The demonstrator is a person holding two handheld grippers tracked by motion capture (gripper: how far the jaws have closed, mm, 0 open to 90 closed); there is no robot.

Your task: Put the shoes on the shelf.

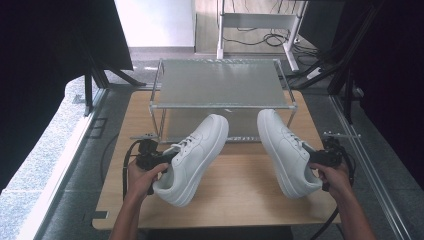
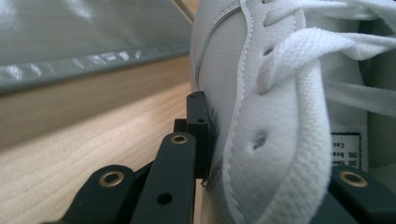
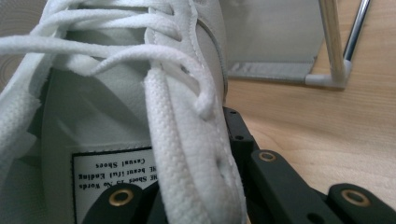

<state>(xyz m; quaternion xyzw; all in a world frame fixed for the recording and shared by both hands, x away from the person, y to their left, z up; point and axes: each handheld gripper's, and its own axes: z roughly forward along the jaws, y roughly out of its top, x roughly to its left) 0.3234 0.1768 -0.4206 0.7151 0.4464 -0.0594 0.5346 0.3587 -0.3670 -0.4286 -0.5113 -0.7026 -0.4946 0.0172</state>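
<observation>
I hold two white lace-up sneakers over the wooden table (image 1: 240, 192), toes pointing away towards the rack. My left gripper (image 1: 166, 157) is shut on the left sneaker (image 1: 195, 152) at its lace panel. In the left gripper view one black jaw presses the outside of the sneaker (image 2: 280, 93) and the other sits inside it. My right gripper (image 1: 314, 155) is shut on the right sneaker (image 1: 286, 147) the same way. In the right gripper view, this sneaker's (image 3: 187, 60) eyelet edge is pinched above the tongue label (image 3: 116, 168). Both sneakers are tilted.
A low metal-framed rack (image 1: 222, 106) with a grey shelf stands at the back of the table, just beyond the toes; its leg (image 3: 331, 42) is close on the right. Table edges run left and right, with black frames and cables on the floor beyond.
</observation>
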